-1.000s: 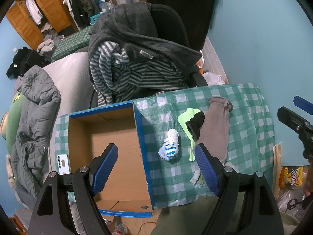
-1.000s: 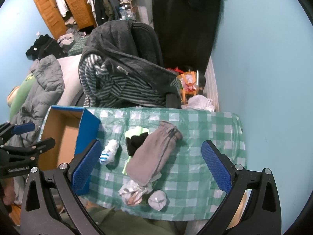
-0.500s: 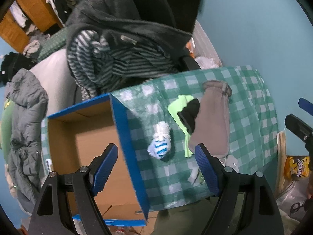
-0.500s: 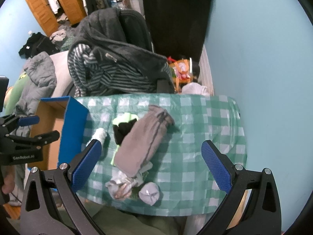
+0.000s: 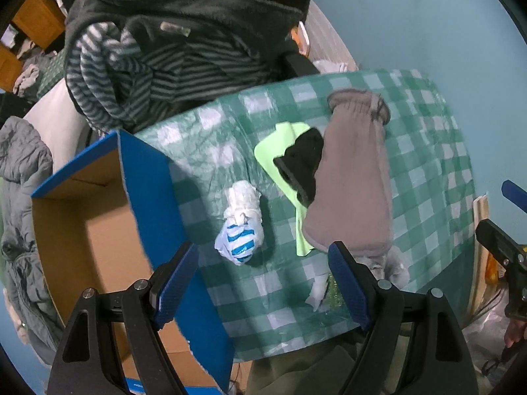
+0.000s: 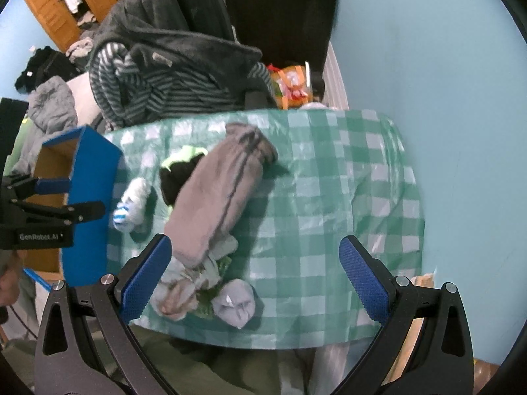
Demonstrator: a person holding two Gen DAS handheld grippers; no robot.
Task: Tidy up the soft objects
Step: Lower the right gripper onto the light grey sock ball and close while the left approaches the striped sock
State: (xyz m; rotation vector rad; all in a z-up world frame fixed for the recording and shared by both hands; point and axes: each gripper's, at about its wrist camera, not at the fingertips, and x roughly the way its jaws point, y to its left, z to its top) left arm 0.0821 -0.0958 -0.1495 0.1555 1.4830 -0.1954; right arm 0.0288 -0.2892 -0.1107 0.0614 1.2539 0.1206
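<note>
Both my grippers wide apart over the socks, nothing held.
Cardboard box (image 5: 98, 230) at table's left looks bare inside; white-blue sock ball (image 5: 242, 230) just beside it, under L gripper (image 5: 263, 283). Only R gripper (image 6: 253, 276) cam shows grey sock ball (image 6: 235, 302) at near edge.

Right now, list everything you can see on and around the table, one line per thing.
Checked plastic tablecloth: one, green and white, covering the table.
Open cardboard box: one, blue outside and brown inside, at the table's left end.
Balled sock: one, white with blue stripes, beside the box.
Long fleece garment: one, grey-brown, mid-table.
Black fabric item: one, on a lime-green cloth.
Crumpled pale socks: a small heap, near edge.
Balled grey sock: one, near edge.
Chair draped with dark and striped clothes: one, behind the table.
Left gripper: open, above the striped sock.
Right gripper: open, over the near edge.
</note>
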